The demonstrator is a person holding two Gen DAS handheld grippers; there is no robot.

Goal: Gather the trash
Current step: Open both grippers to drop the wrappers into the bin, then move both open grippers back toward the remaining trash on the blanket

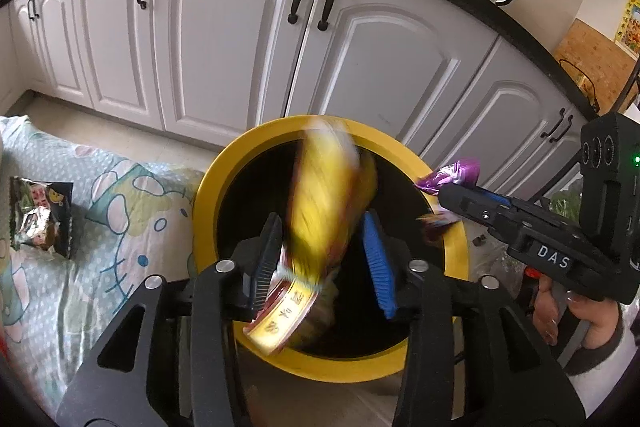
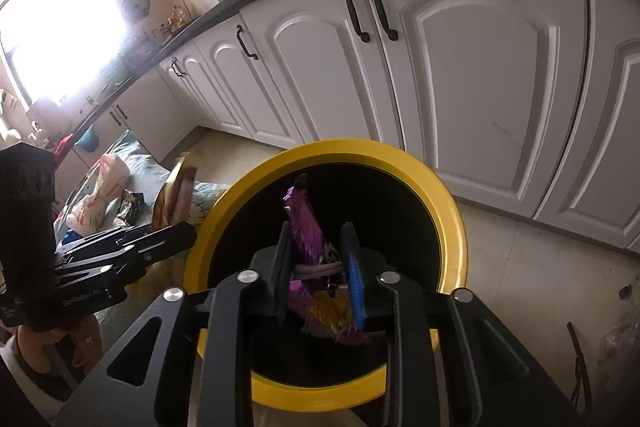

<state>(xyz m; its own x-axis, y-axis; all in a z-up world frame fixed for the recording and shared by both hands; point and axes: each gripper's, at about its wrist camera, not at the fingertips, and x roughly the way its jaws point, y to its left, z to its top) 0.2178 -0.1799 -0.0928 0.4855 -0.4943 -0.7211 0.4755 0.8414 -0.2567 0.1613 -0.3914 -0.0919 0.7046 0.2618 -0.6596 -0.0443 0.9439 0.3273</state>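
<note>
While both grippers hang over the mouth of the yellow-rimmed bin (image 1: 208, 187) at the lower centre of each frame, the holdings read as follows: left gripper (image 1: 320, 255), jaws parted wider than their load, with a motion-blurred yellow wrapper (image 1: 324, 203) between the pads, seemingly loose and slipping down toward the dark opening, though whether one pad touches it cannot be told; right gripper (image 2: 320, 267), jaws set close about a crumpled purple wrapper (image 2: 304, 227), one pad touching it, the other with a narrow gap, so a firm clench cannot be confirmed; the same purple wrapper shows at that gripper's tip at the right of the left-wrist view, over the bin's rim. Remaining stock: a dark foil snack packet (image 1: 40, 215) on the patterned cloth (image 1: 120, 227) at the left edge, apart from the bin; a white plastic bag (image 2: 104, 195) and further litter at mid left of the right-wrist view. Judged status: two pieces at the point of deposit, neither seen at rest inside; at least the cloth's pieces left to gather
</note>
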